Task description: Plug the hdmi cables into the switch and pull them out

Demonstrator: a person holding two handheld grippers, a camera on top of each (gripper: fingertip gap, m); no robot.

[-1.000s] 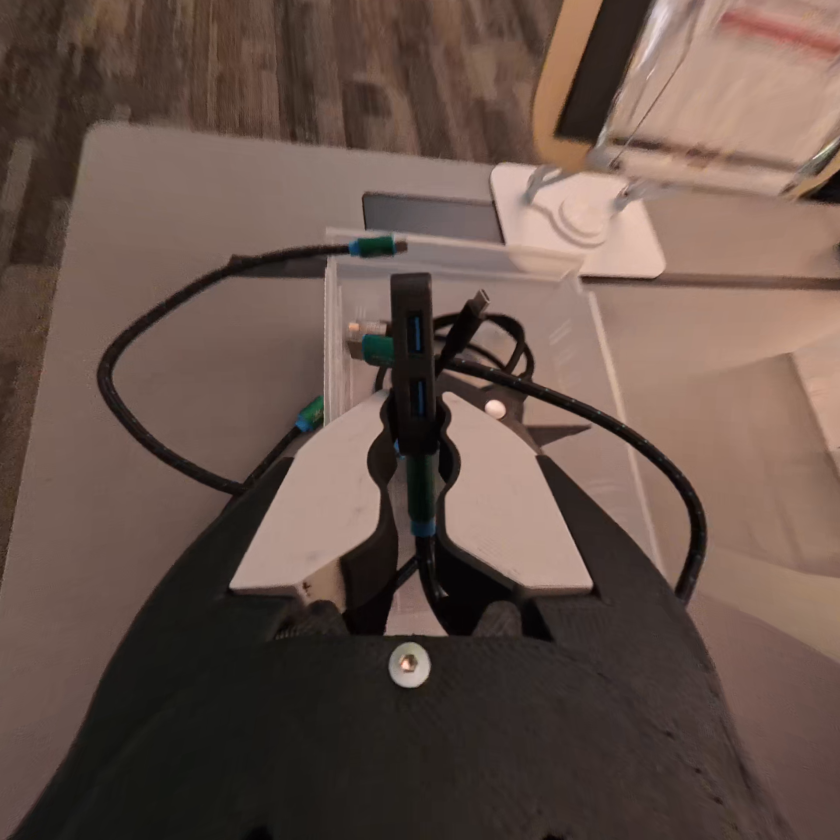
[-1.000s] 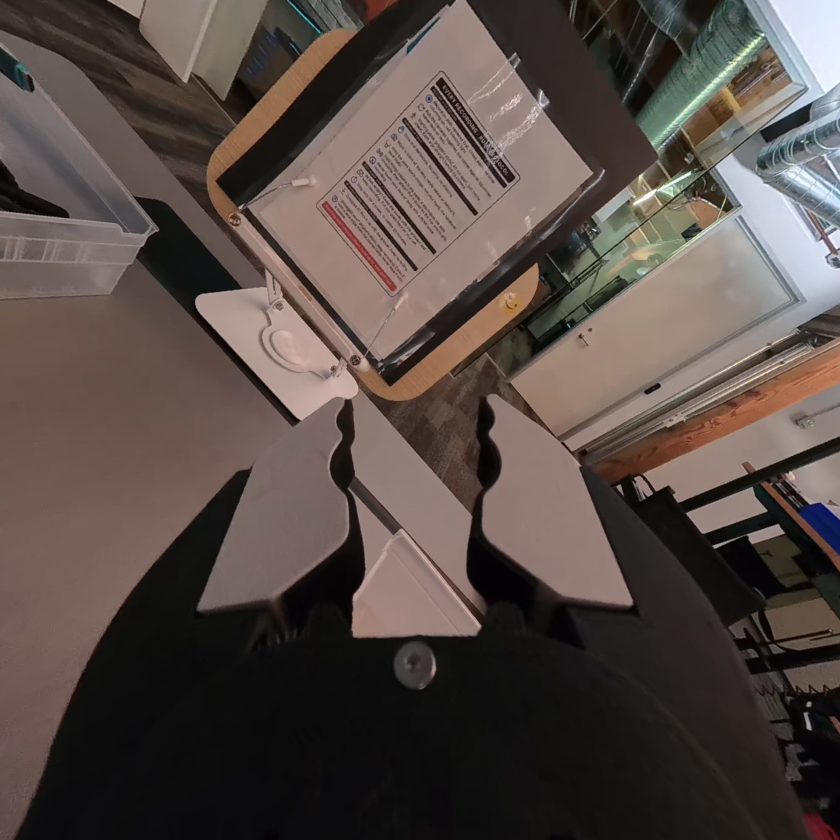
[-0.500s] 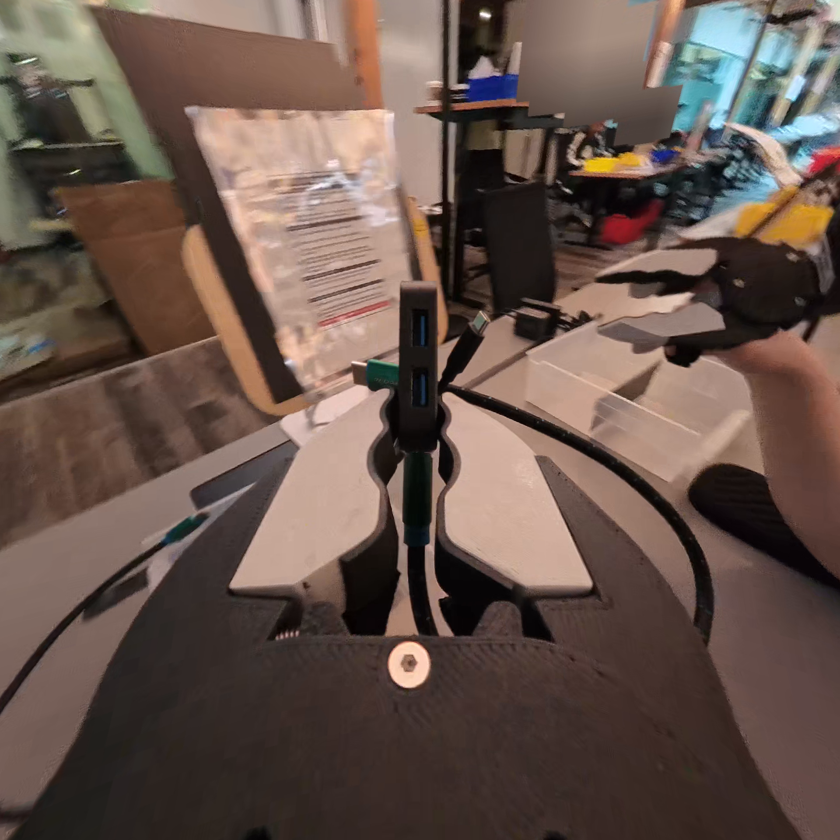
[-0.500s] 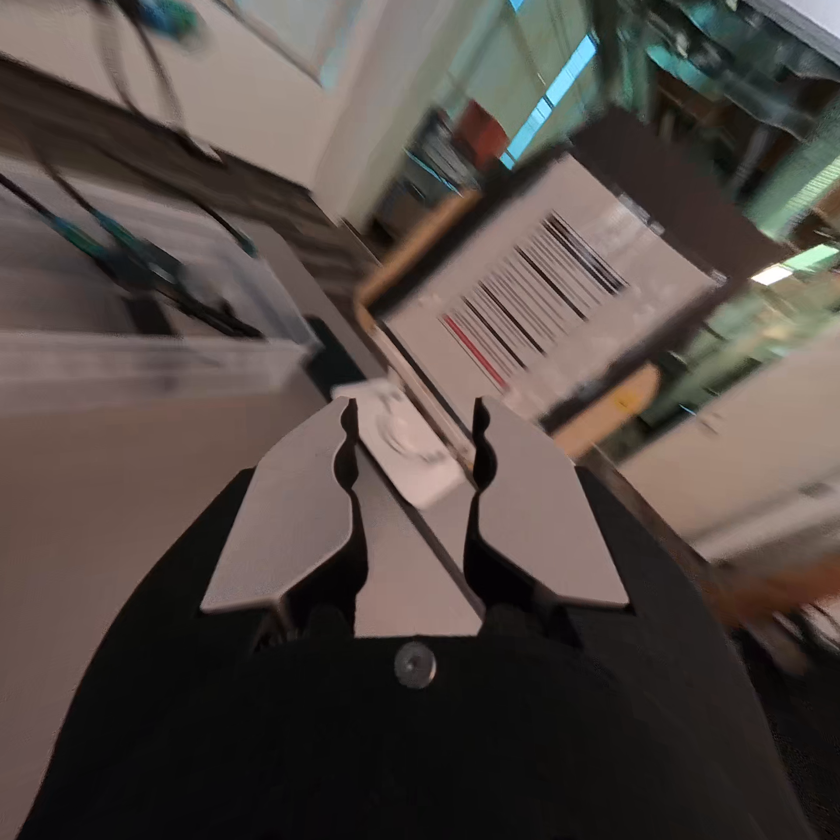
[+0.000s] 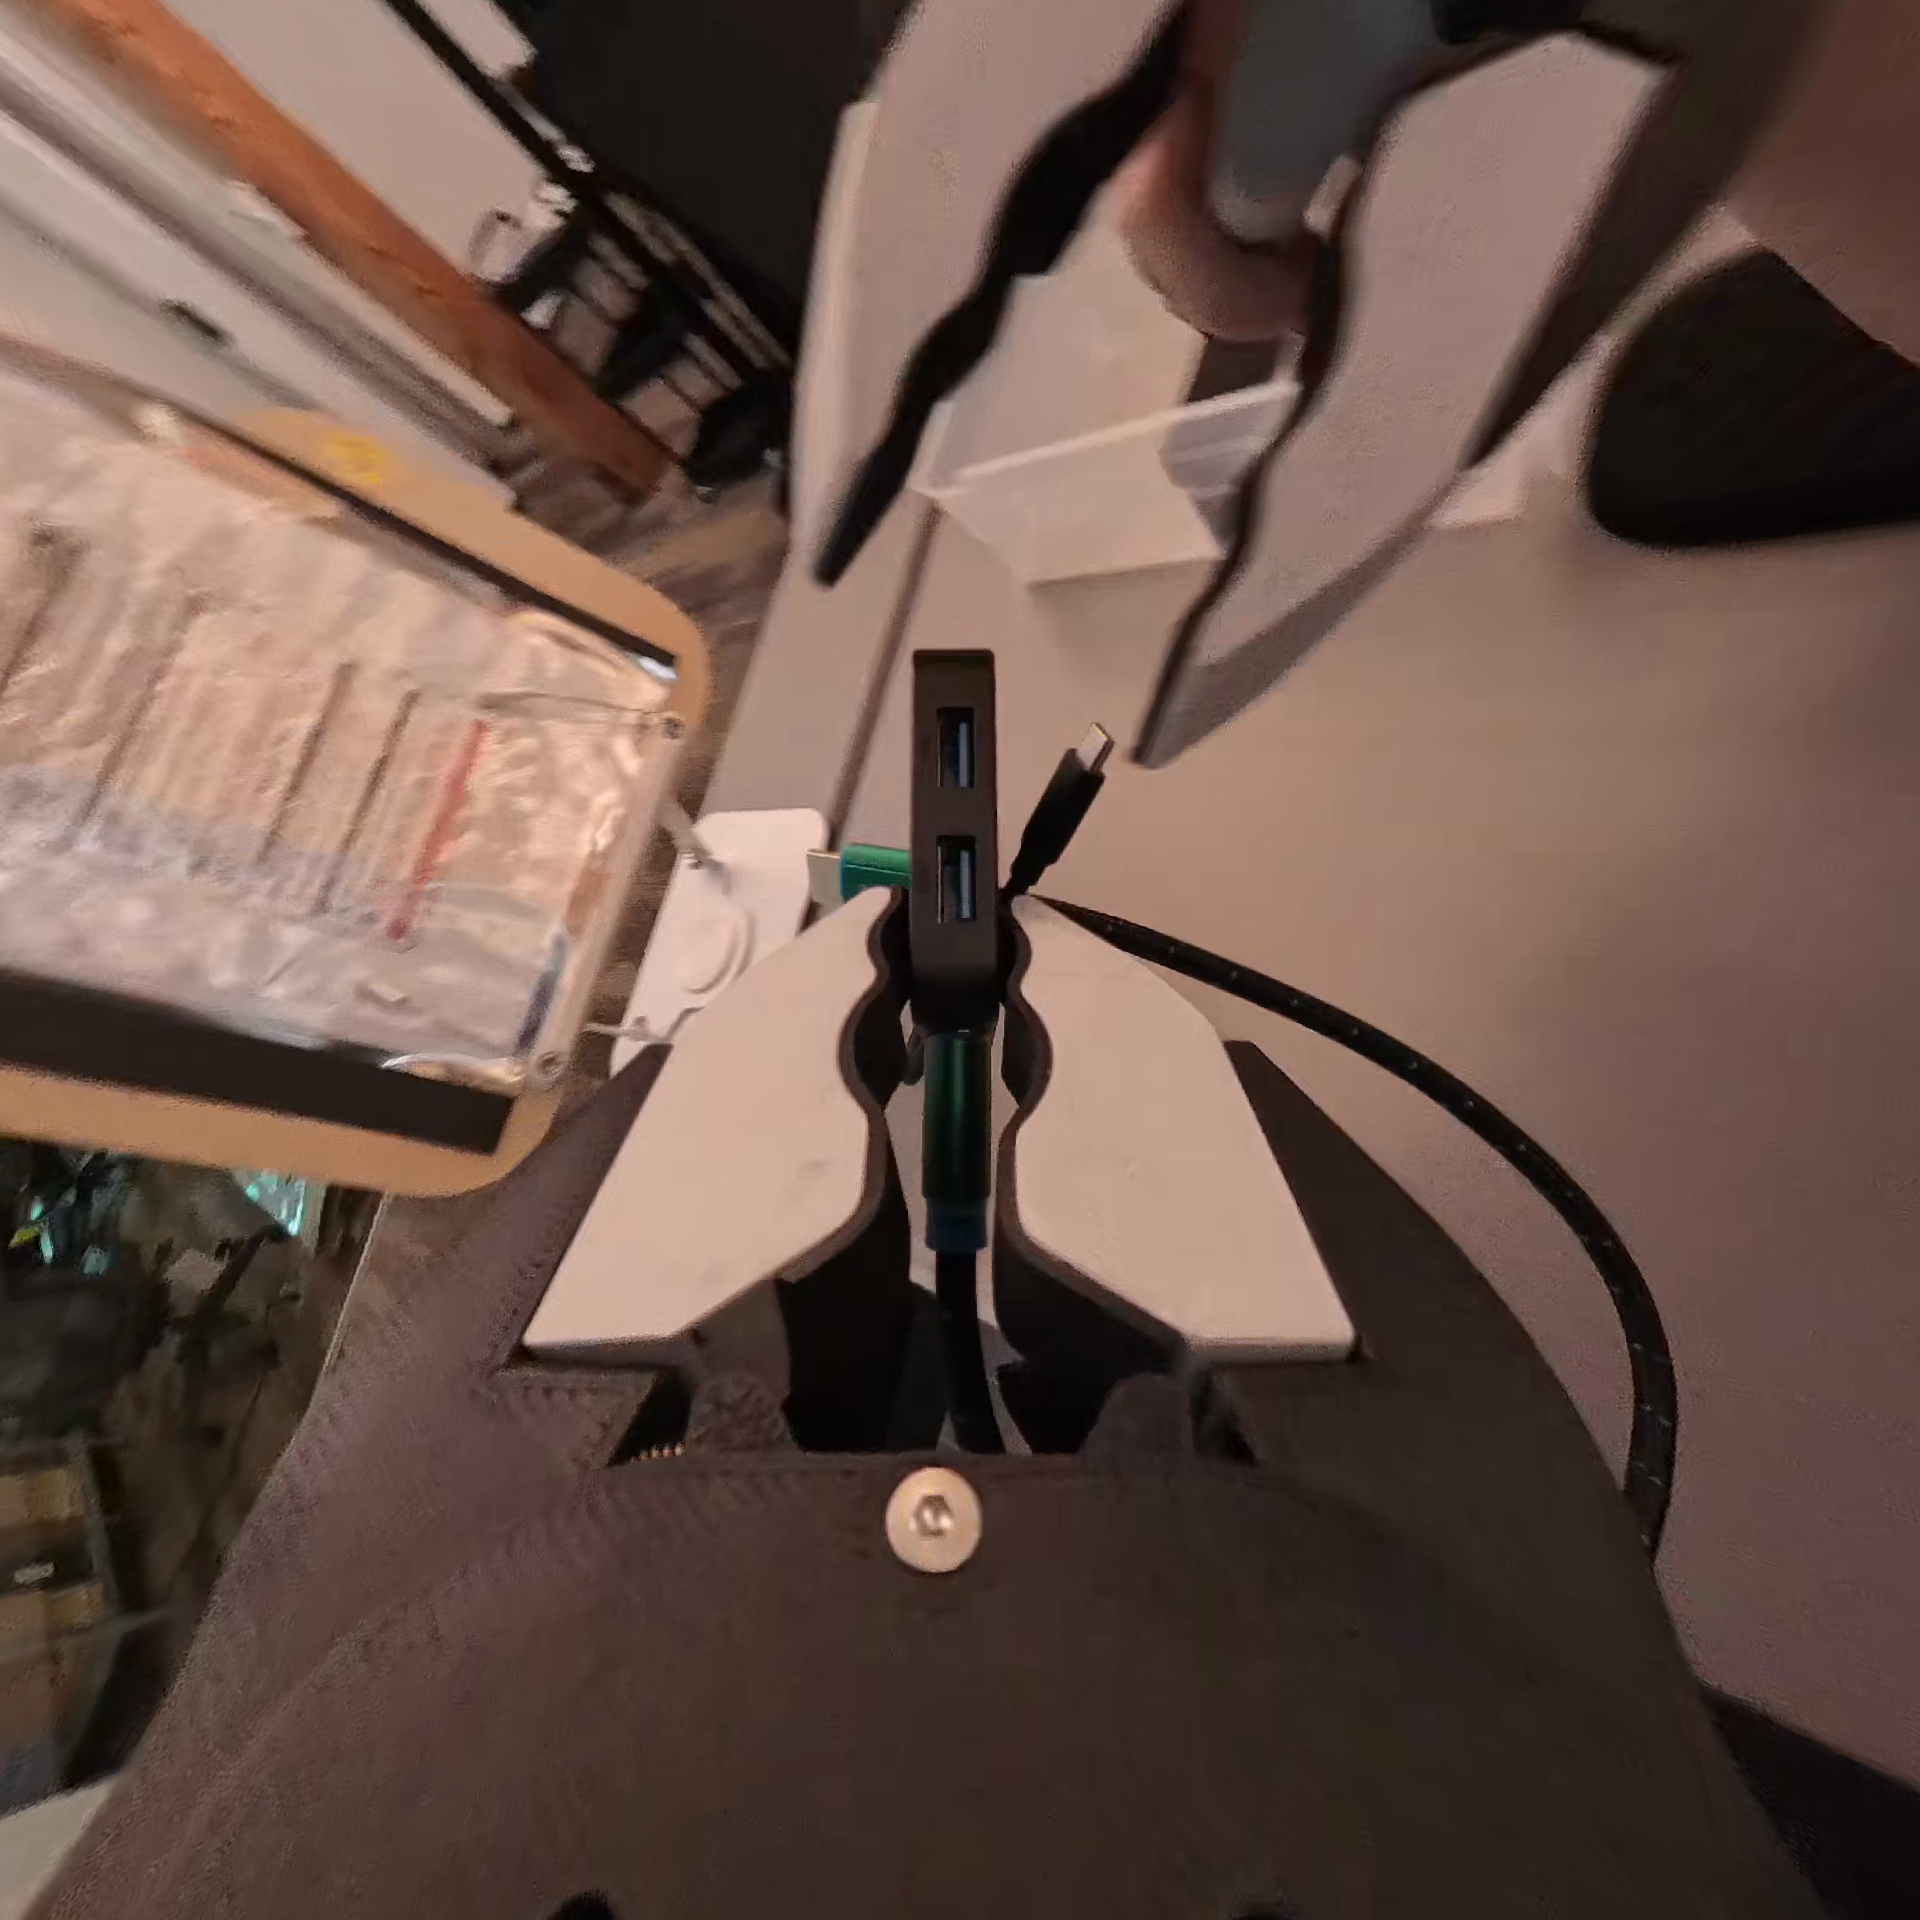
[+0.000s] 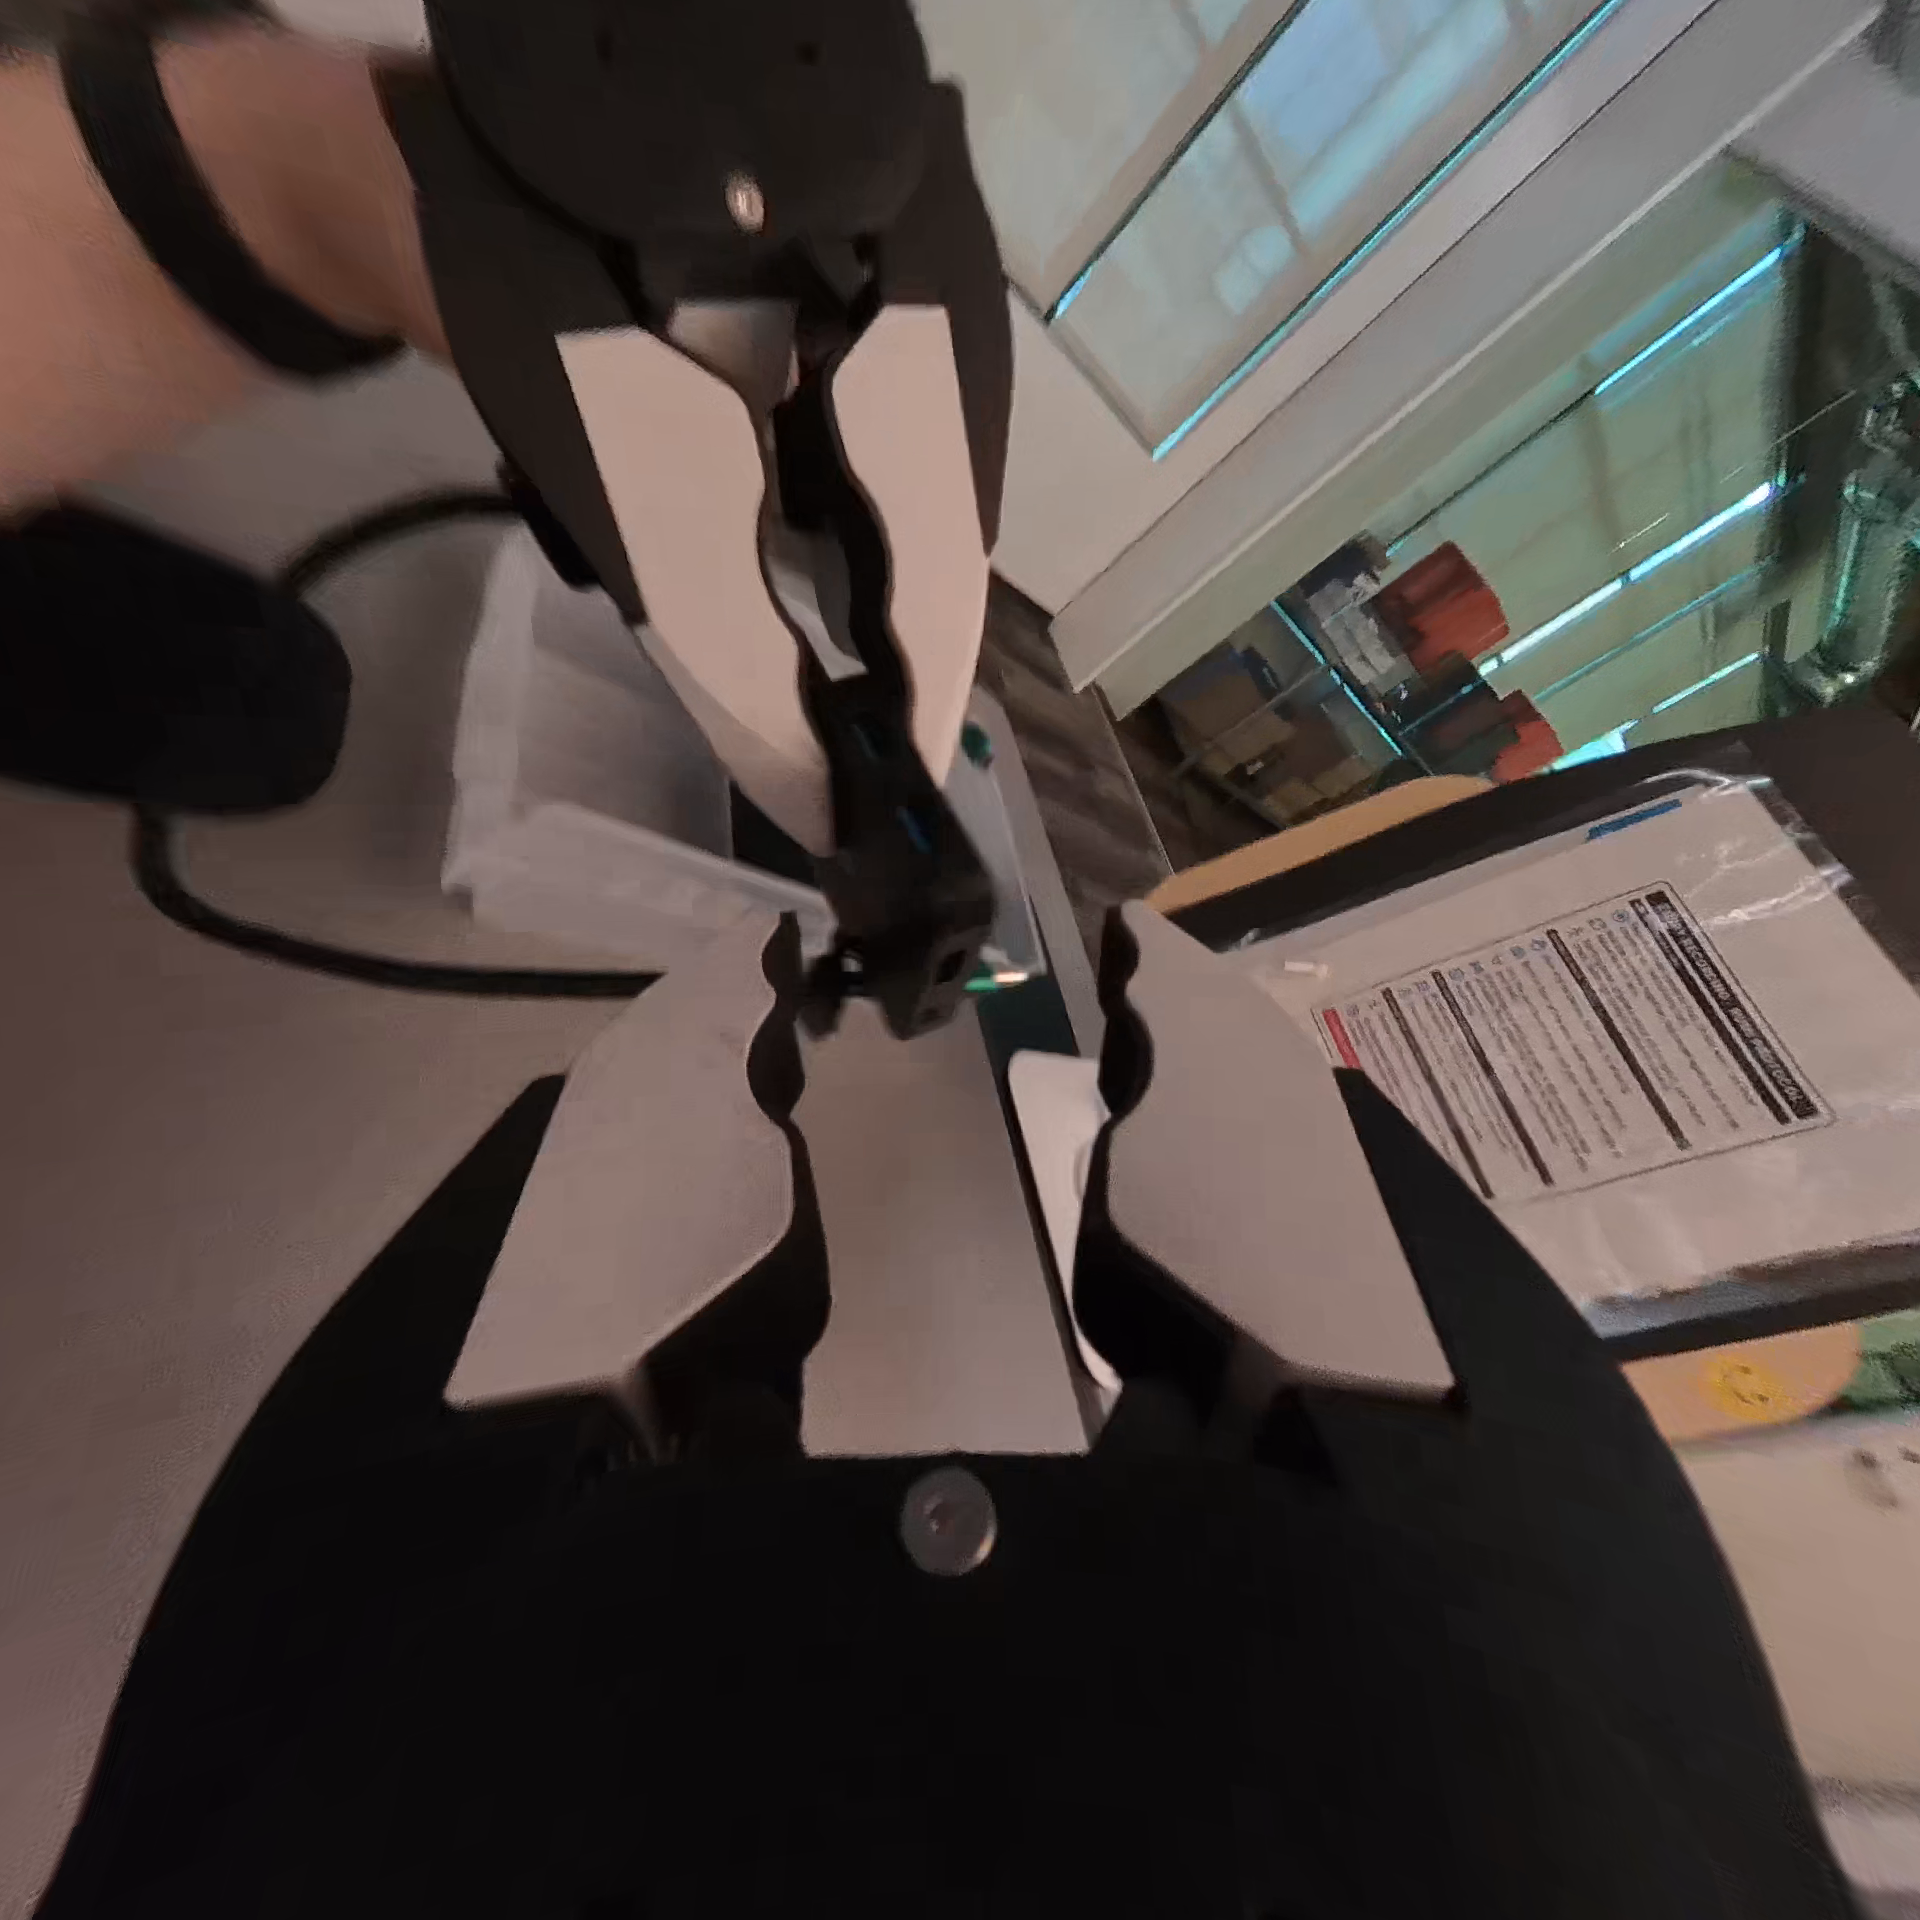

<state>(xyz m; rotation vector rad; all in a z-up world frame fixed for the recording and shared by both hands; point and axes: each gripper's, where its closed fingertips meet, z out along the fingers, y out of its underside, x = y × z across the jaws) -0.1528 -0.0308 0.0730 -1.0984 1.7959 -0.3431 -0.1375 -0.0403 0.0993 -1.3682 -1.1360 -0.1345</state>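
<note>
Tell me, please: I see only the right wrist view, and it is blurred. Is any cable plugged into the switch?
Observer: Yes. The left wrist view shows a green plug in the near end of the switch, between the fingers of the left gripper.
Operator: Are the blue ports occupied?
Observer: No, both blue ports are empty.
Operator: Is any loose plug near?
Observer: A black plug stands free, just right of the switch.

Left gripper [image 5: 954, 935] clamped, right gripper [image 6: 948, 987] agape
</note>
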